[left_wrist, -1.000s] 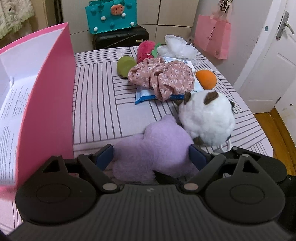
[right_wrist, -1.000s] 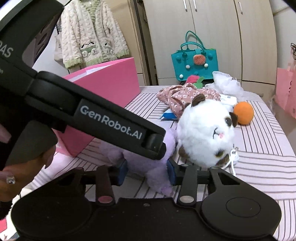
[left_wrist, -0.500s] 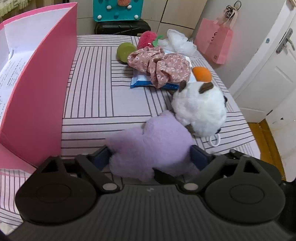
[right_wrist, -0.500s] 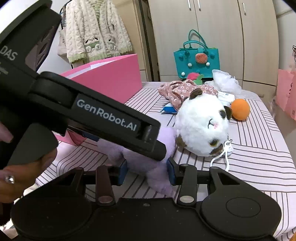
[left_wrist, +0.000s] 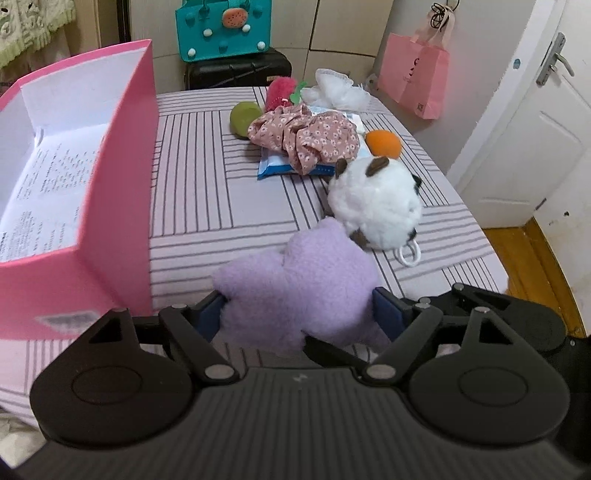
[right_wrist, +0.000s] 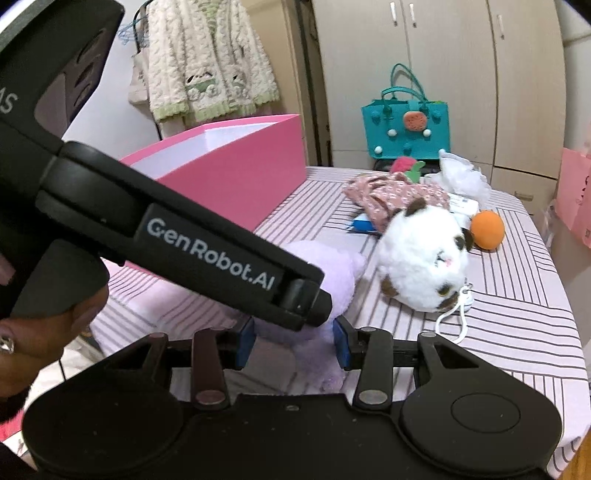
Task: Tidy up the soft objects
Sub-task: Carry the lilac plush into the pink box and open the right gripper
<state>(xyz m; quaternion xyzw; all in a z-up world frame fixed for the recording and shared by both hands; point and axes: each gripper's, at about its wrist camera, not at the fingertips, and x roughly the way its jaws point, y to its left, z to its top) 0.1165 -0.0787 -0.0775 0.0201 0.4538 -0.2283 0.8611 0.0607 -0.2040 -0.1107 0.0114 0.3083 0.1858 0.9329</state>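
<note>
My left gripper (left_wrist: 299,314) is shut on a purple star plush (left_wrist: 295,284) and holds it above the striped table (left_wrist: 192,177). My right gripper (right_wrist: 293,345) is shut on the same plush (right_wrist: 332,273) from the near side; the left gripper's body crosses in front. A white round plush cat (left_wrist: 375,206) lies just beyond the star, also in the right wrist view (right_wrist: 421,258). The open pink box (left_wrist: 110,192) stands at the left, with printed paper inside.
Further back lie a floral cloth (left_wrist: 306,136), a blue packet (left_wrist: 280,168), an orange ball (left_wrist: 384,142), a green ball (left_wrist: 243,118), a red plush (left_wrist: 280,92) and white mesh fabric (left_wrist: 340,92). A teal bag (left_wrist: 221,29) and a pink bag (left_wrist: 413,74) stand behind. The table edge is at right.
Both grippers have lifted the purple star plush up and back from the table. The view has risen, so the inside of the pink box shows more.
</note>
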